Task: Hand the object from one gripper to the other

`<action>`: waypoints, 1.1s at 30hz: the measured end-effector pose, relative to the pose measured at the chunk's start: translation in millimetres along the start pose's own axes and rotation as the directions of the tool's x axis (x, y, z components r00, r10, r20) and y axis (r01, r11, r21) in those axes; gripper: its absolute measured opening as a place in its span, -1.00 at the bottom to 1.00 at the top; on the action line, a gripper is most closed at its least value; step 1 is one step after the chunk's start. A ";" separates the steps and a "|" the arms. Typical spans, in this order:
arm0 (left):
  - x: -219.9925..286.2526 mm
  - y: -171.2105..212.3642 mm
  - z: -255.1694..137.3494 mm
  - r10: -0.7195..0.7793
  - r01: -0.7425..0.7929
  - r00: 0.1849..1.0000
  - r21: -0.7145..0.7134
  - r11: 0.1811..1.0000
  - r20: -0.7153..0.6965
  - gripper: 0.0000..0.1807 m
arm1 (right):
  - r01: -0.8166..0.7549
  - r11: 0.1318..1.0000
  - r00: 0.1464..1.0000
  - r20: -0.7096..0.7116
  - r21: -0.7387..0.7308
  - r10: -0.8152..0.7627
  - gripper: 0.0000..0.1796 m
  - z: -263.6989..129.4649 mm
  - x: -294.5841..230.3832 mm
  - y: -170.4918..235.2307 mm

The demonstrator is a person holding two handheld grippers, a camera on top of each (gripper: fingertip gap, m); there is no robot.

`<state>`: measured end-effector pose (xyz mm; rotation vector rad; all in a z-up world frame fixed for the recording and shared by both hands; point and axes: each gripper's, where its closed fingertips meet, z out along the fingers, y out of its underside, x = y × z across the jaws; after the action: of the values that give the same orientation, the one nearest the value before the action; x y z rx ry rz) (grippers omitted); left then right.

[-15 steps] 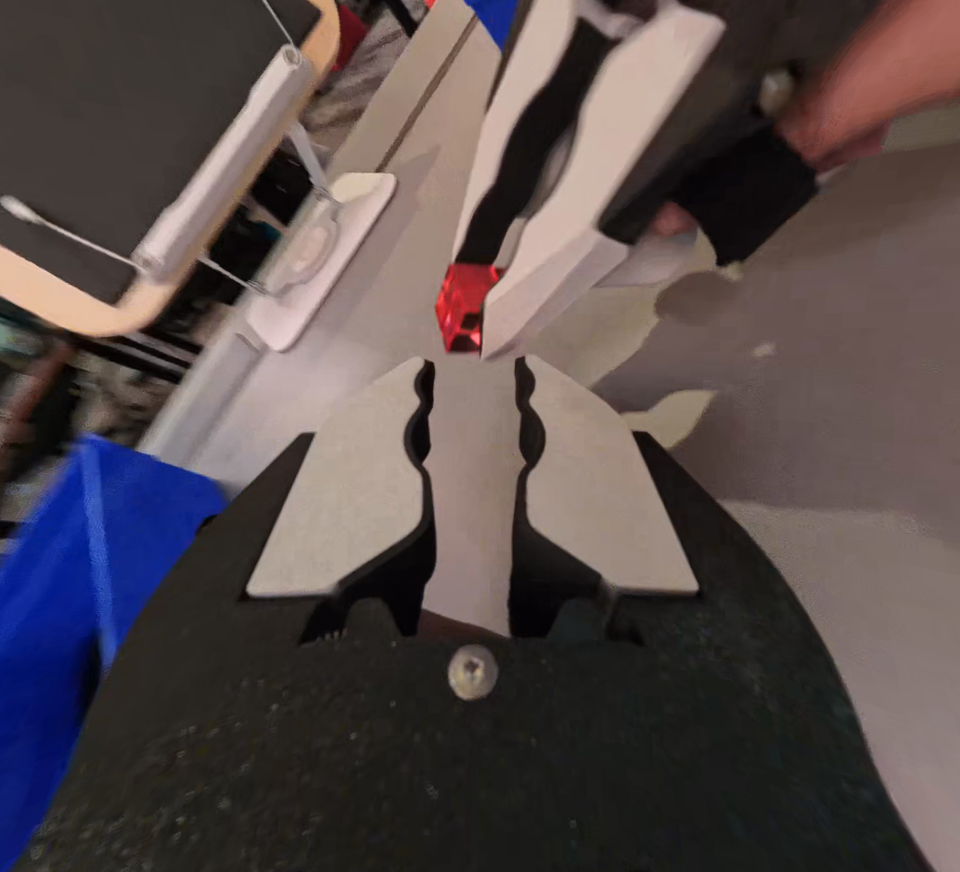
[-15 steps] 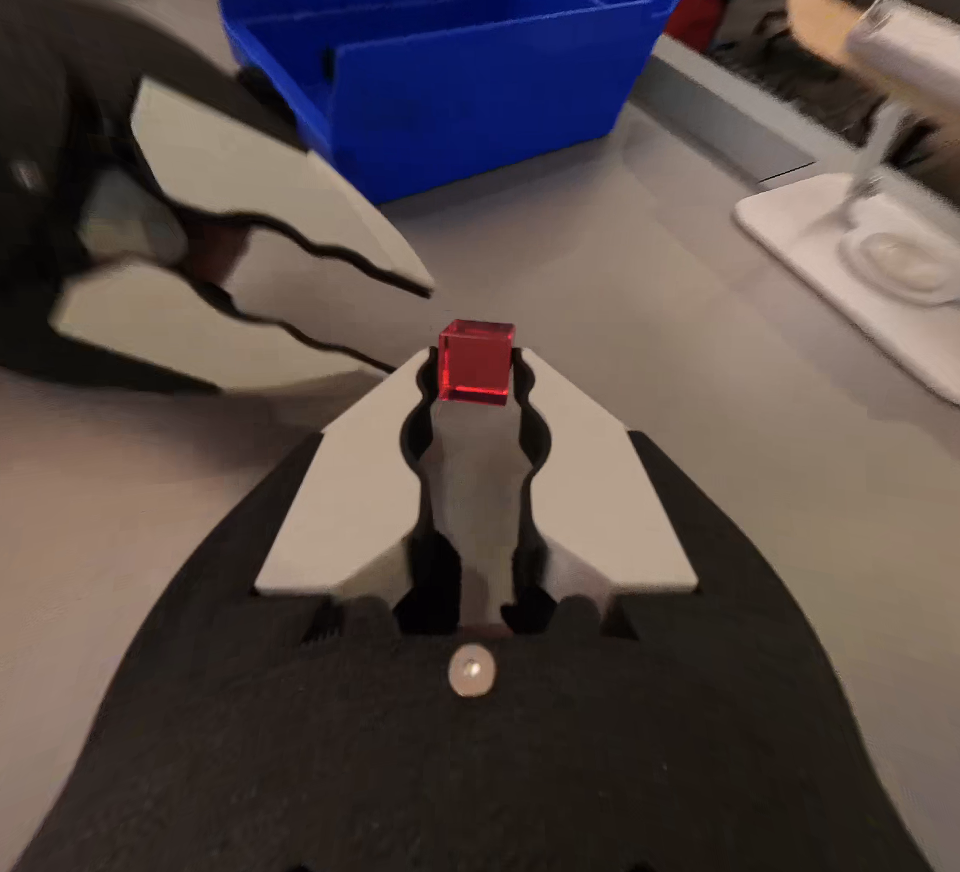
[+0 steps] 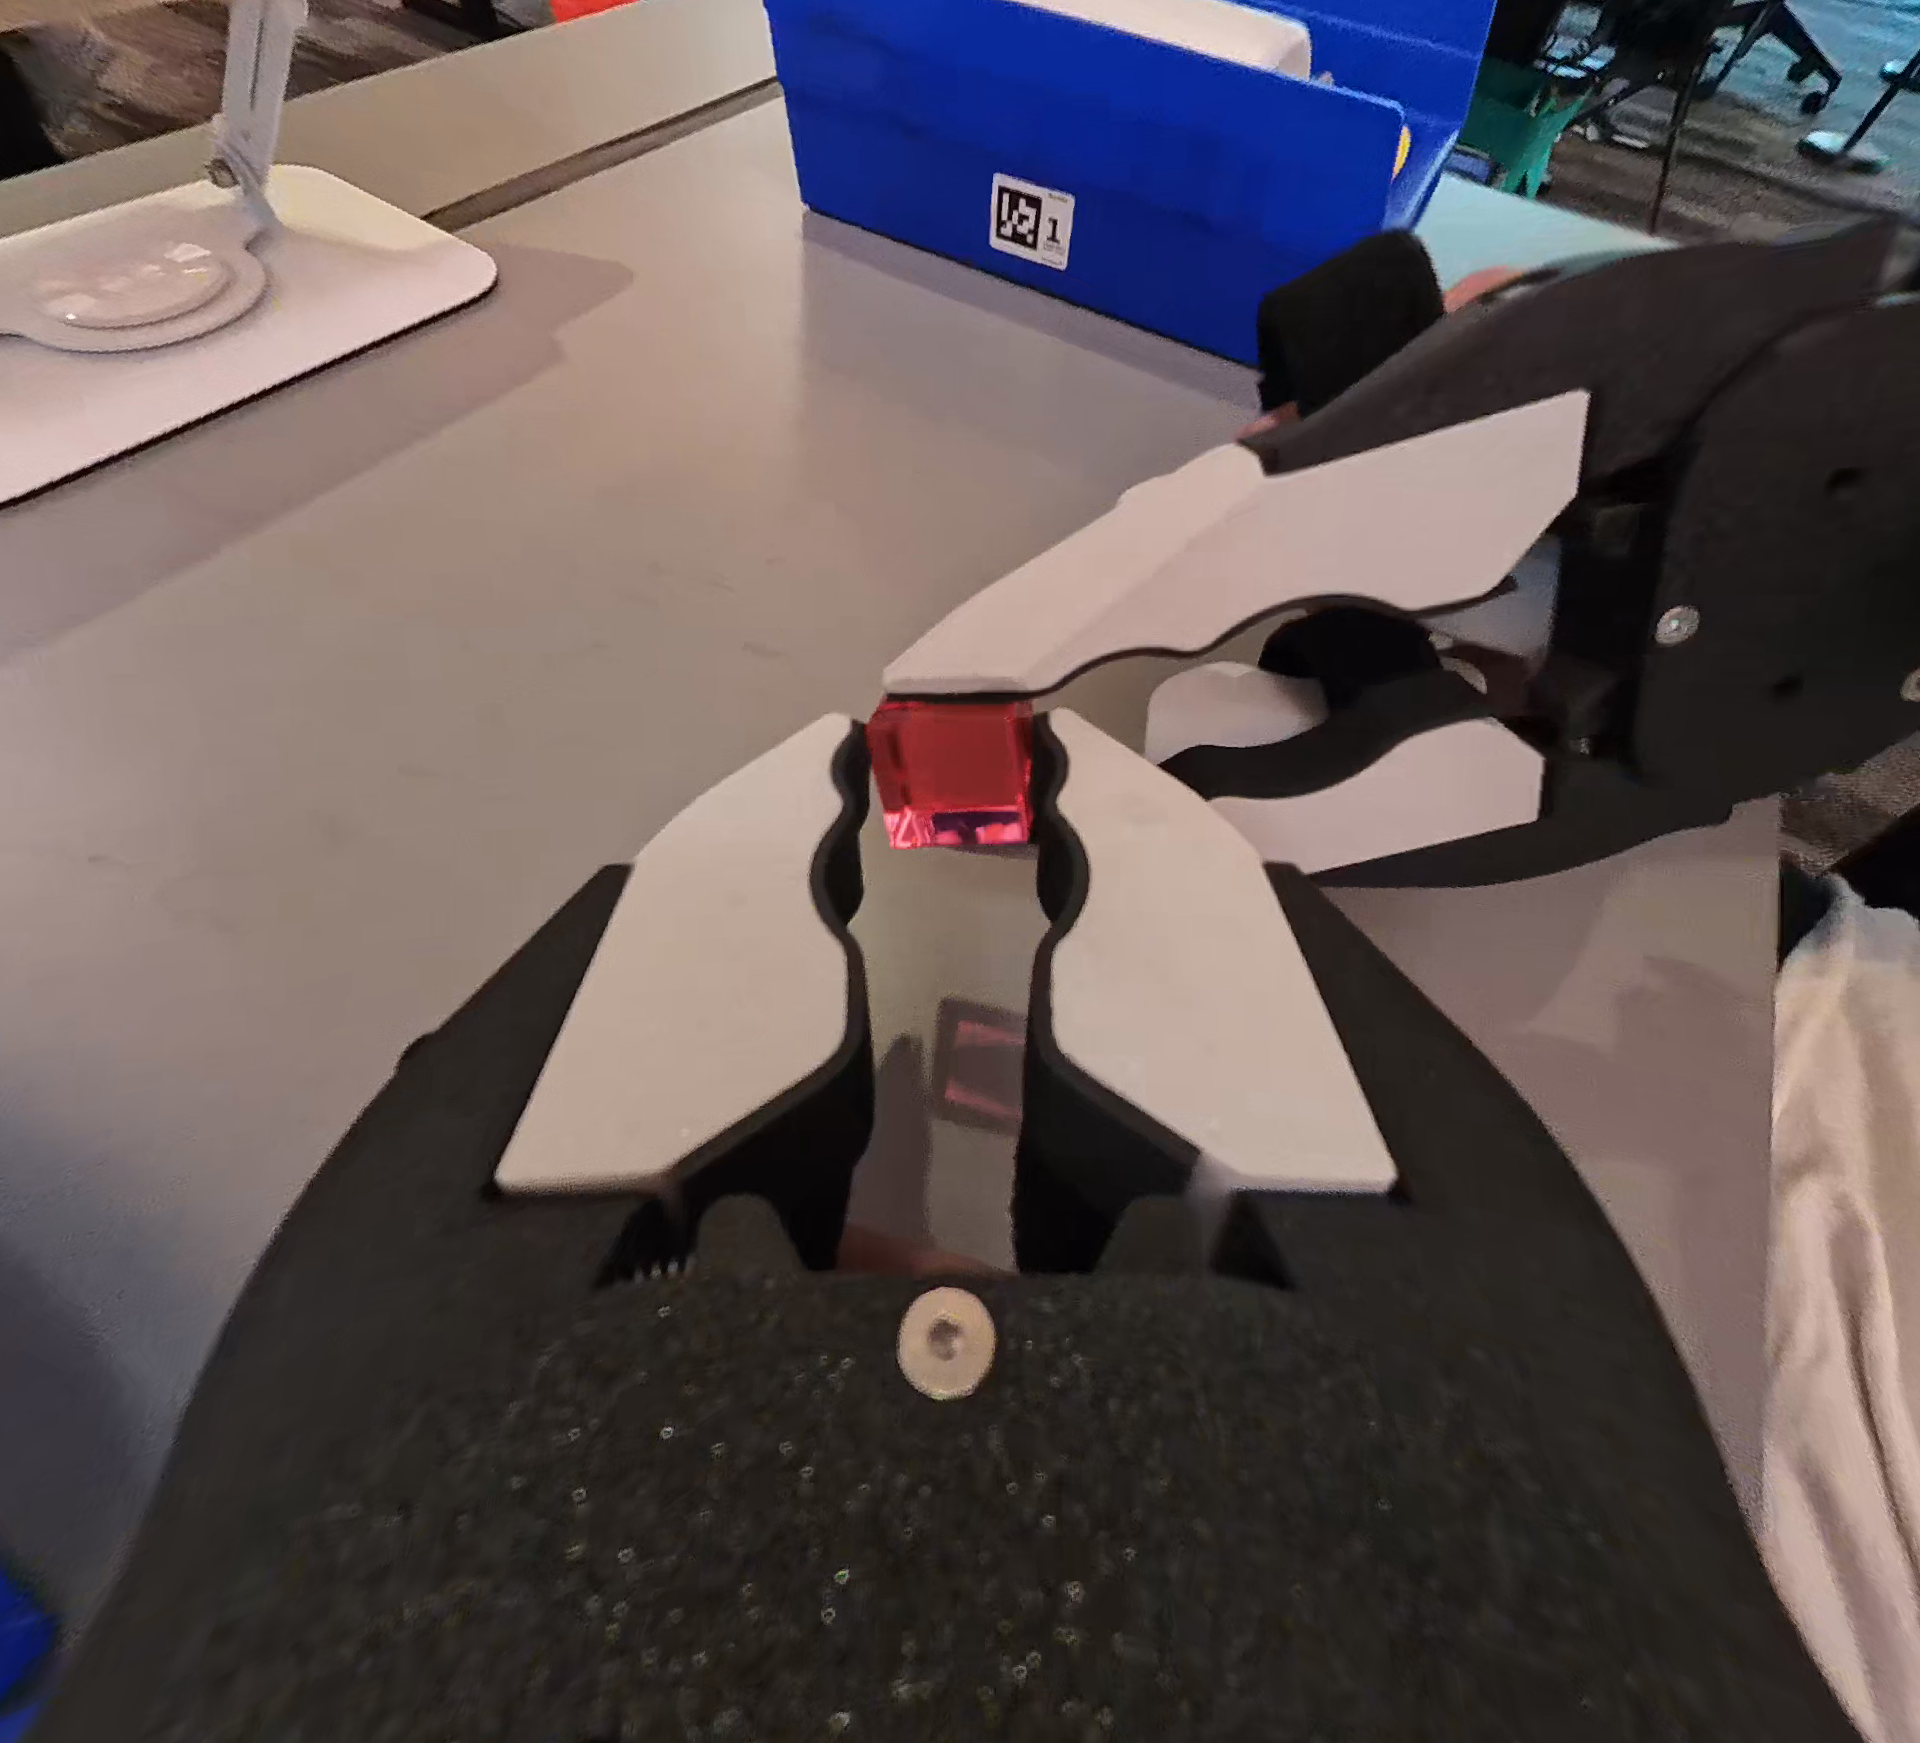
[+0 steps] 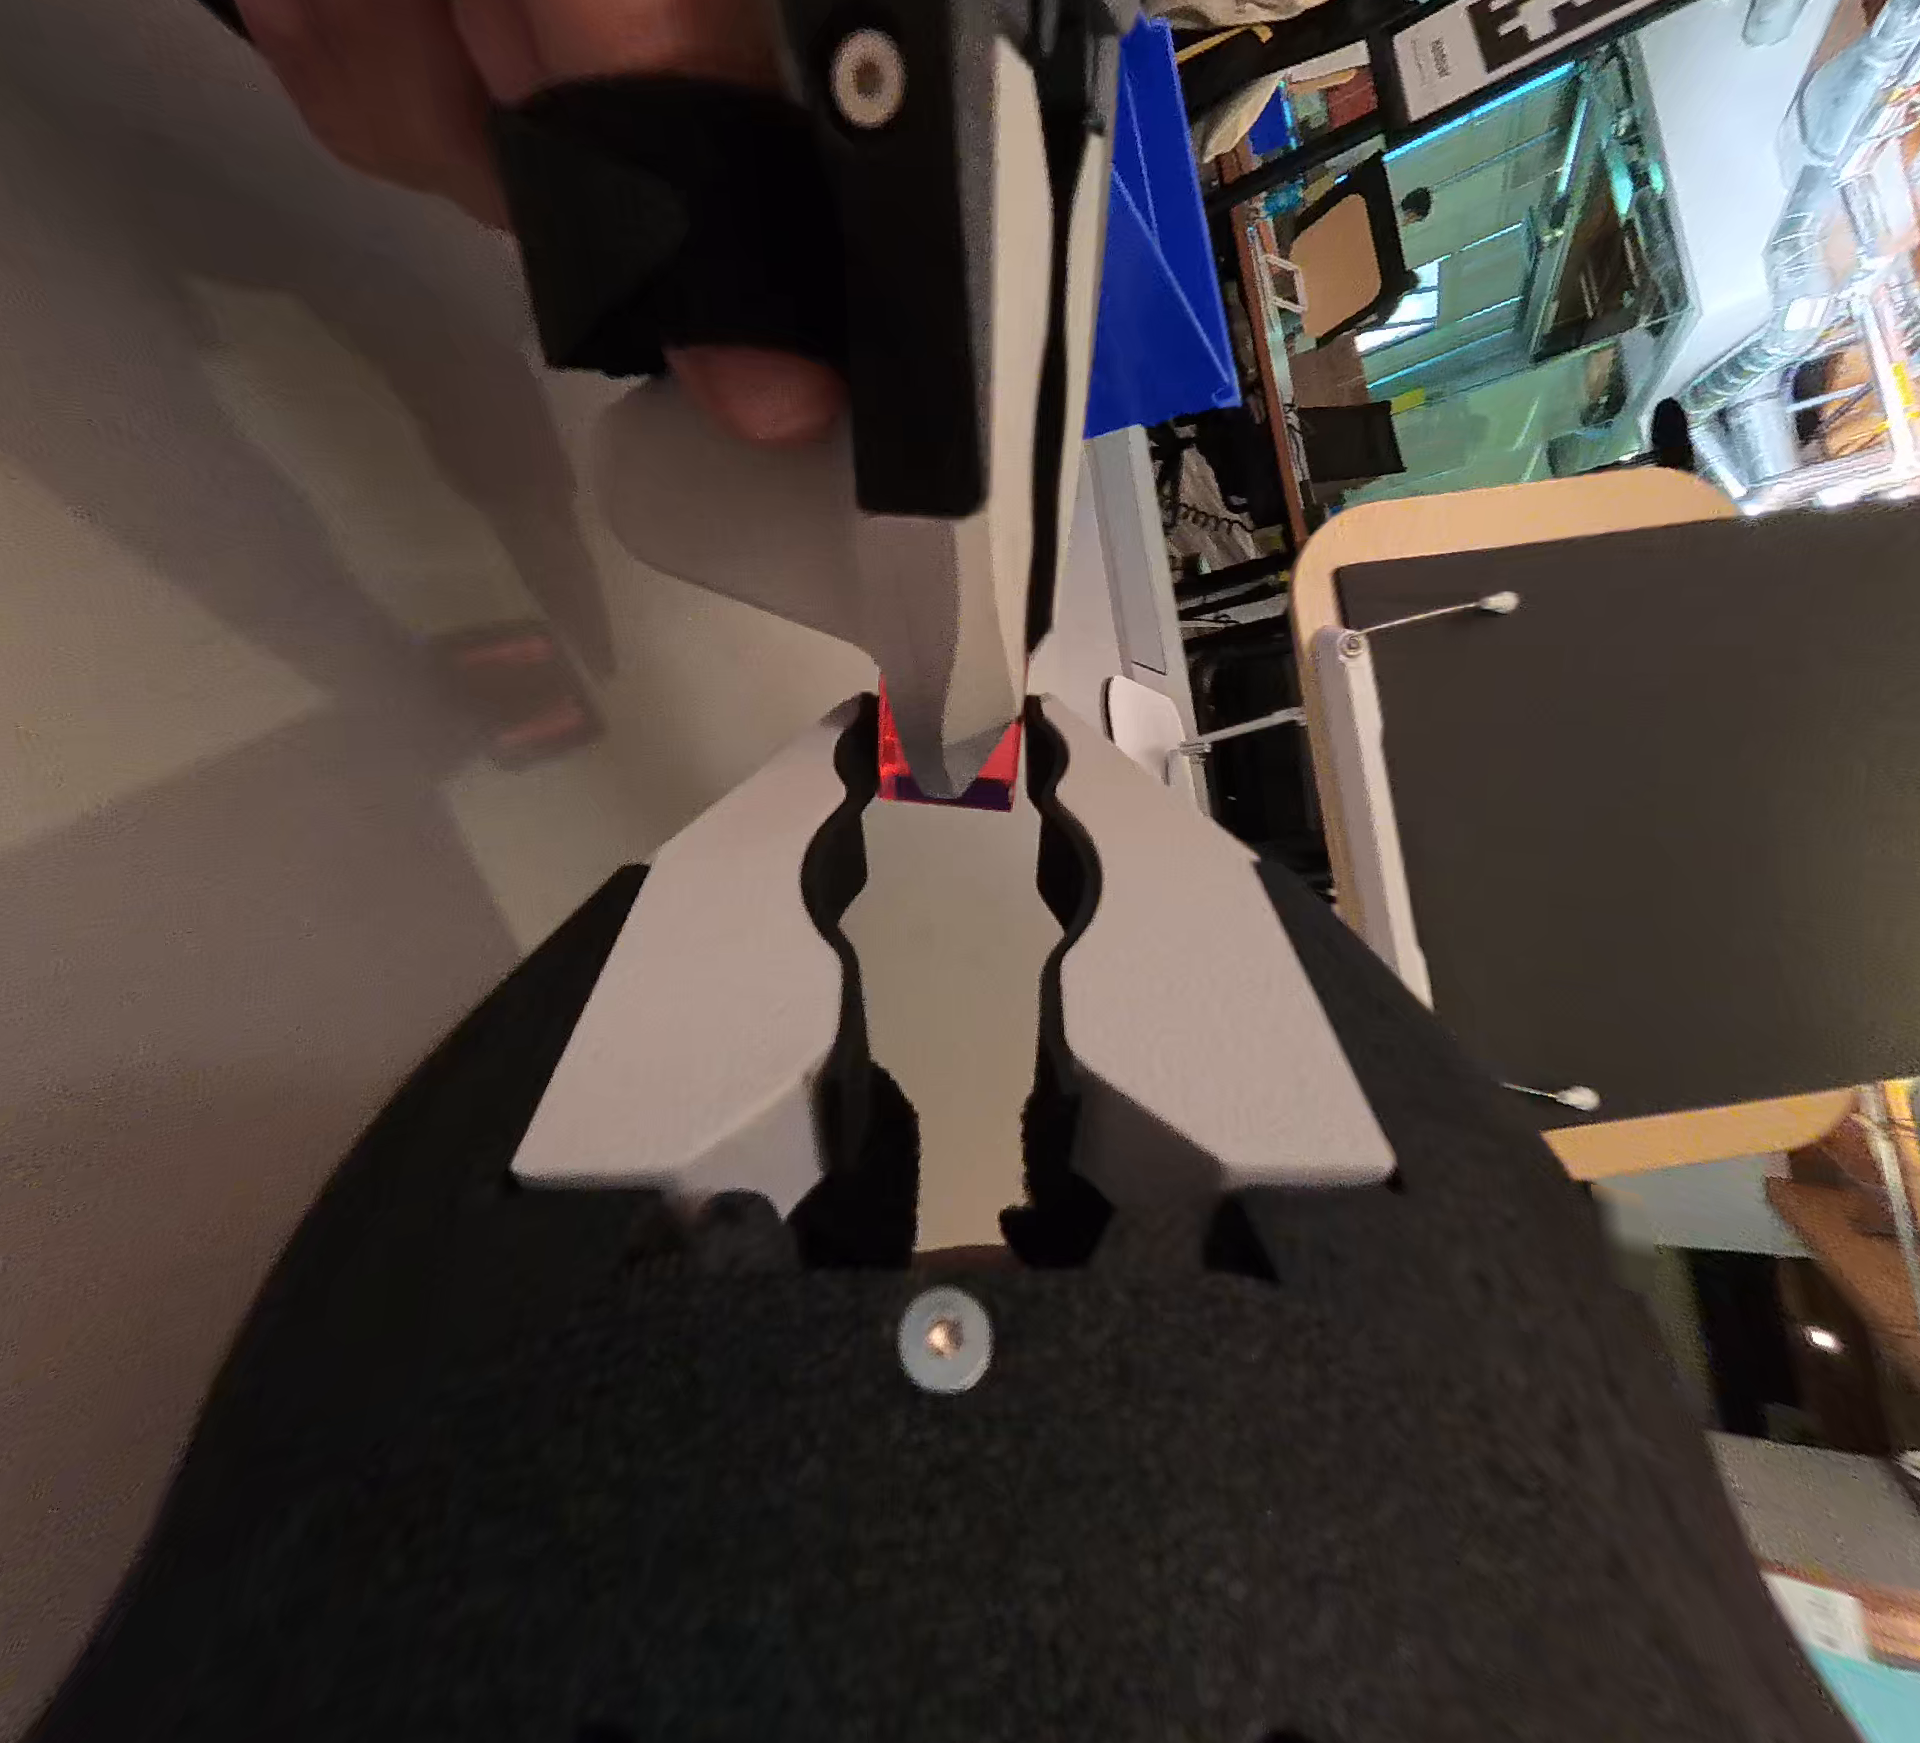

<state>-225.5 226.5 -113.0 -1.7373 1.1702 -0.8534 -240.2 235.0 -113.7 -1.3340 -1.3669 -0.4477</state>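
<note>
A small translucent red cube [image 3: 951, 768] is held in the air above the grey table [image 3: 520, 602]. In the left wrist view my left gripper [image 3: 948, 725] has its fingertips against the cube's two sides. The right gripper comes in from the right. Its upper finger [image 3: 1247, 550] lies on top of the cube, and its lower finger [image 3: 1382, 789] reaches under it. In the right wrist view my right gripper [image 4: 945, 708] is shut on the cube [image 4: 891, 748]. One finger [image 4: 977, 633] of the left gripper comes down in front and hides most of the cube.
A blue bin [image 3: 1143, 135] holding a white cylinder stands at the back of the table. A white monitor-stand base [image 3: 260, 291] sits at the left. A dark wood-framed panel [image 4: 1662, 810] is at the right. A hand [image 4: 416, 10] holds the left gripper. My left and right fingertips are right by each other.
Half a second ago only the right gripper held the cube, and the left gripper's open fingers stopped short of it. Now the left fingers sit around the cube too. Both cameras have swung.
</note>
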 end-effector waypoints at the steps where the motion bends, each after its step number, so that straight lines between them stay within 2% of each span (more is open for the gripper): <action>1: -0.7 0.1 0.6 -0.001 0.001 1.000 -0.004 1.000 0.003 -0.69 | 0.017 1.000 1.000 -0.025 -0.004 -0.017 -0.69 0.6 0.9 0.8; 4: -2.2 -4.4 -1.0 -0.020 0.021 1.000 0.016 1.000 -0.010 -0.69 | 0.039 0.999 0.991 -0.129 0.001 -0.039 -0.70 -2.2 7.1 -0.5; 6: -2.7 -10.1 -5.1 -0.053 0.055 0.998 0.052 0.997 -0.041 -0.69 | 0.060 0.997 0.982 -0.182 0.054 -0.049 -0.65 -8.2 10.9 -5.8; 9: -4.5 -21.3 -16.4 -0.108 0.125 0.986 0.132 0.983 -0.127 -0.70 | -0.167 0.981 0.983 -0.063 0.095 0.173 -0.31 -9.9 10.2 -1.6; 11: -4.1 -33.4 -28.5 -0.151 0.200 0.962 0.209 0.957 -0.229 -0.70 | -0.374 0.915 0.927 0.073 0.149 0.367 -0.33 -13.9 11.1 -3.0; 12: 0.6 -40.5 -35.8 -0.173 0.256 0.932 0.239 0.937 -0.318 -0.70 | -0.511 0.847 0.854 0.205 0.150 0.479 -0.34 -16.0 5.3 -6.2; 14: 7.5 -50.3 -47.3 -0.218 0.363 0.861 0.254 0.897 -0.460 -0.70 | -0.759 0.640 0.621 0.432 0.122 0.654 -0.34 -23.2 3.0 -15.1; 15: 9.5 -53.9 -51.0 -0.223 0.394 0.837 0.267 0.880 -0.500 -0.70 | -0.848 0.521 0.481 0.549 0.095 0.684 -0.35 -30.0 4.1 -23.4; 17: 16.1 -57.0 -54.0 -0.231 0.436 0.793 0.261 0.861 -0.564 -0.70 | -0.955 0.297 0.223 0.694 0.014 0.685 -0.36 -40.4 15.8 -35.2; 18: 18.3 -57.3 -53.2 -0.234 0.445 0.784 0.257 0.858 -0.575 -0.70 | -0.975 0.221 0.140 0.735 -0.014 0.663 -0.39 -44.7 21.7 -39.1; 19: 20.6 -57.1 -51.7 -0.234 0.445 0.781 0.254 0.859 -0.578 -0.70 | -0.985 0.173 0.092 0.757 -0.027 0.646 -0.42 -47.4 26.0 -41.1; 27: 31.8 -49.5 -35.6 -0.232 0.411 0.805 0.231 0.882 -0.546 -0.70 | -0.992 0.112 0.026 0.776 -0.057 0.630 -0.66 -47.9 28.7 -42.4; 31: 31.1 -46.4 -33.7 -0.232 0.404 0.812 0.229 0.886 -0.535 -0.69 | -0.987 0.131 0.009 0.772 -0.097 0.636 -0.71 -45.2 24.8 -38.6; 33: 27.1 -44.0 -30.7 -0.242 0.402 0.825 0.230 0.886 -0.511 -0.69 | -0.985 0.149 0.031 0.749 -0.091 0.662 -0.71 -41.2 23.7 -34.3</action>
<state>-227.6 201.4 -58.5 -1.5086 0.9539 -1.6605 -246.0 200.7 -66.6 -1.6642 -0.7069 1.3453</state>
